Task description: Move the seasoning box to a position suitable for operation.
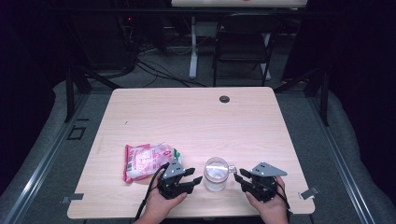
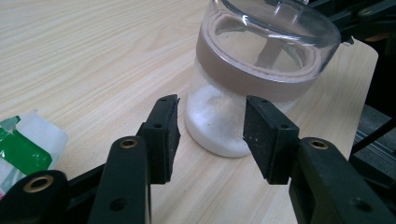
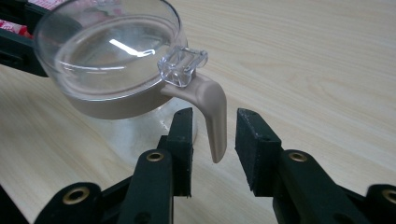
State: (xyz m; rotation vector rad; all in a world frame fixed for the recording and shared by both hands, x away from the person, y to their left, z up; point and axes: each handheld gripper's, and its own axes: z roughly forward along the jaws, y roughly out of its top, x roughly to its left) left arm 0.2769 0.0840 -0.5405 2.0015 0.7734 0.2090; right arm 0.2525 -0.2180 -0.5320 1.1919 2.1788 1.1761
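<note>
Near the front edge of the light wood table (image 1: 196, 116): a clear jar (image 1: 215, 174) with white powder (image 2: 212, 123) at the bottom. On top, a see-through lid (image 3: 109, 51) with a brown band (image 2: 252, 74) around it. At the lid's side, a clear clip (image 3: 182, 66) and a brown latch (image 3: 212, 114) hanging down.

Just left of the jar: the left gripper (image 1: 191, 178), held in a hand (image 1: 161, 205). Jaws partly open, one on each side of the jar's lower part in the left gripper view, with the glass between them. Pads (image 2: 166, 133) close to the glass, not pressing on it as far as can be seen. Nothing gripped.

Just right of the jar: the right gripper (image 1: 240, 177), held in the other hand (image 1: 271, 207). Jaws partly open too. Brown latch hanging between the two pads (image 3: 184, 140) in the right gripper view, with a gap on each side. Not squeezed.

To the left of the left gripper, flat on the table: a pink and white bag (image 1: 147, 161) with a bit of green at one end, touching or nearly touching that gripper.

Behind the table, on the floor: a dark folding chair (image 1: 245, 42).
</note>
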